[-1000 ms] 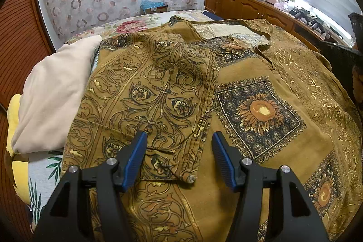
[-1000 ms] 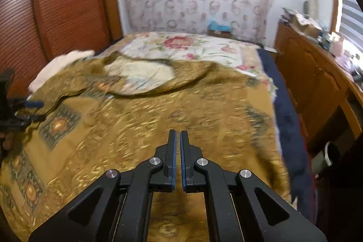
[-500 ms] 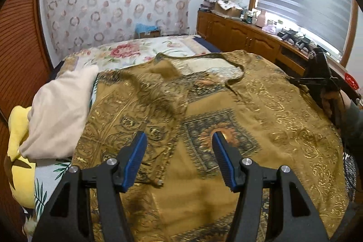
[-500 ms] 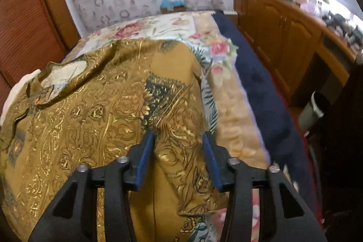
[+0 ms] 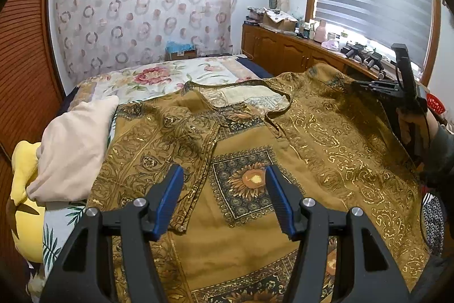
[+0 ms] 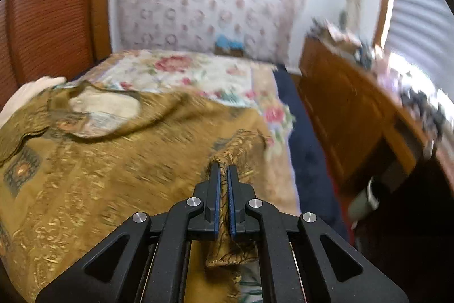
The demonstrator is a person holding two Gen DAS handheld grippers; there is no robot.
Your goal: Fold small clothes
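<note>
A mustard-gold patterned top (image 5: 334,138) lies spread on the bed, neckline toward the far wall. Its left sleeve (image 5: 159,149) is folded inward over the body. My left gripper (image 5: 223,168) hovers above the top's middle, open, with nothing between its fingers. In the right wrist view, my right gripper (image 6: 223,166) is shut on a bunched fold of the top's right sleeve edge (image 6: 241,144), which is raised off the bed. The left wrist view shows that same gripper (image 5: 366,85) at the far right, held by a hand (image 5: 408,115).
A cream cushion (image 5: 73,149) and a yellow plush (image 5: 25,203) lie left of the top. The floral bedspread (image 5: 159,75) runs to the curtained wall. A wooden cabinet (image 6: 354,110) with clutter lines the right side, and a grey bin (image 6: 366,200) stands on the floor beside it.
My left gripper rose and drew back, so more of the top shows. My right gripper opened over the right sleeve edge, then closed on it and lifted it.
</note>
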